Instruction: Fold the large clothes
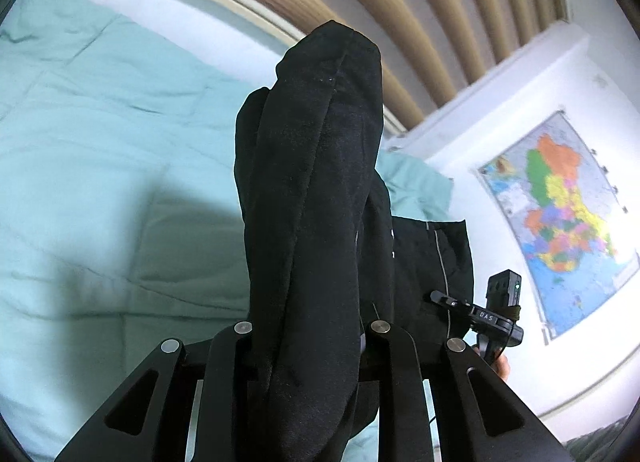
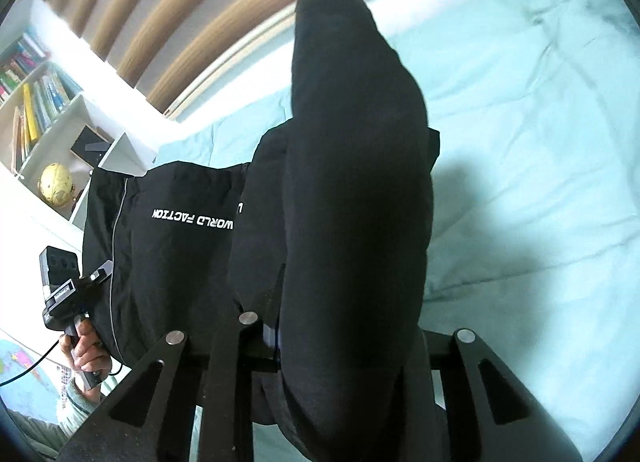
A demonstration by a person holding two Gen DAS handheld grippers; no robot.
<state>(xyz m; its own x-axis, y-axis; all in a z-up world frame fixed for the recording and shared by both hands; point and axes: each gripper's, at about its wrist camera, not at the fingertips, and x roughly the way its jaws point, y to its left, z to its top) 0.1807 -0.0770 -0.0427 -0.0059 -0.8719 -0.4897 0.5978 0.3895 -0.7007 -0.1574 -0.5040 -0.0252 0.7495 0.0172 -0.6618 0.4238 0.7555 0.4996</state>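
Note:
A black garment (image 1: 316, 189) with white lettering "WORLD FACTION" (image 2: 192, 217) hangs lifted above a mint green bed (image 1: 100, 165). My left gripper (image 1: 308, 326) is shut on a thick bunch of its fabric, which covers the fingers. My right gripper (image 2: 344, 326) is shut on another bunch of the garment (image 2: 356, 189), fingers hidden too. Each gripper shows in the other's view: the right one (image 1: 496, 314) at the garment's far edge, the left one (image 2: 68, 294) held in a hand. The cloth stretches between them.
The mint green quilt (image 2: 540, 133) spreads under the garment. A slatted wooden headboard (image 1: 400, 1) stands behind. A coloured wall map (image 1: 560, 213) hangs on a white wall. A white bookshelf (image 2: 44, 101) with books and a yellow globe (image 2: 56, 183) stands beside the bed.

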